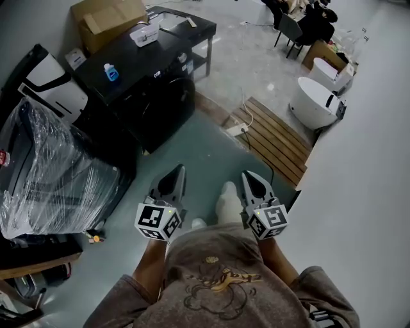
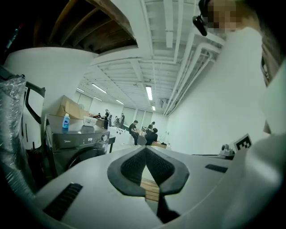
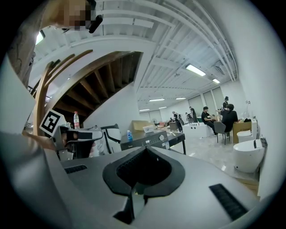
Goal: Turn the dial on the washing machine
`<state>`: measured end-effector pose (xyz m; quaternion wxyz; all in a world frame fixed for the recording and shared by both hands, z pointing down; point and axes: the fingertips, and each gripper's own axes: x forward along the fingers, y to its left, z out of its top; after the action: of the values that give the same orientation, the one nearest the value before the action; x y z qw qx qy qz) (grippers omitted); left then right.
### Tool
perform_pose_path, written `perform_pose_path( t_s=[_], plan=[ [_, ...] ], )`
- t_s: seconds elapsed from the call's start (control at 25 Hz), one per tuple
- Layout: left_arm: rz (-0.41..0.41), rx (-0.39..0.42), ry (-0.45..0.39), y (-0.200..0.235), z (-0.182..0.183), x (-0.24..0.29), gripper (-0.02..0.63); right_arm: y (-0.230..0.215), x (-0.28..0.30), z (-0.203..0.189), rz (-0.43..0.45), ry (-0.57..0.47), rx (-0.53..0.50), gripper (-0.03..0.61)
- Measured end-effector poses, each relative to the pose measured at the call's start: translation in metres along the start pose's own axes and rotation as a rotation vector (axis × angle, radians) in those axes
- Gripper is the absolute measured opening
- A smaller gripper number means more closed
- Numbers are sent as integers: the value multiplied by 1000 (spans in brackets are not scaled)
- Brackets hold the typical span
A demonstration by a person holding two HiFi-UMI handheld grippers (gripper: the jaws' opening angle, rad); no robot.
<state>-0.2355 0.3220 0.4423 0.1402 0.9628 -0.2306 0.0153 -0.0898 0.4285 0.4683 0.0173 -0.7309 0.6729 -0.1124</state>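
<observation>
The black washing machine (image 1: 150,96) stands across the floor, ahead and to the left, its pale round dial (image 1: 182,58) at the right end of the control panel. Both grippers are held near my waist, well short of it. My left gripper (image 1: 173,174) is shut with nothing in it, and my right gripper (image 1: 254,179) is shut and empty too. The left gripper view shows the machine (image 2: 78,145) and dial (image 2: 106,137) at the left beyond the closed tips (image 2: 145,150). In the right gripper view the dial (image 3: 161,137) sits just above the closed tips (image 3: 146,148).
A blue bottle (image 1: 111,72) and a white box (image 1: 145,34) sit on the machine. A plastic-wrapped appliance (image 1: 51,173) stands left, a cardboard box (image 1: 107,19) and black table (image 1: 186,25) behind. A wooden pallet (image 1: 275,141), power strip (image 1: 236,129) and white toilet (image 1: 315,102) lie to the right.
</observation>
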Motion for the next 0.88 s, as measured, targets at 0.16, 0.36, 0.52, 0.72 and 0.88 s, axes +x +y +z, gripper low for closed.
perform_pose_path(
  t_s=[0.16, 0.36, 0.52, 0.72, 0.88],
  plan=[
    [6, -2, 2, 14, 0, 8, -8, -3, 20, 2, -1, -4, -4, 2],
    [24, -4, 10, 35, 2, 36, -8, -12, 59, 5, 33, -4, 2, 2],
    [34, 0, 13, 53, 9, 74, -8, -32, 102, 13, 53, 5, 11, 2],
    [57, 10, 10, 85, 27, 138, -8, -76, 163, 36, 90, 0, 4, 2],
    [98, 12, 0, 109, 53, 201, -8, -116, 222, 66, 136, 11, -8, 2]
  ],
)
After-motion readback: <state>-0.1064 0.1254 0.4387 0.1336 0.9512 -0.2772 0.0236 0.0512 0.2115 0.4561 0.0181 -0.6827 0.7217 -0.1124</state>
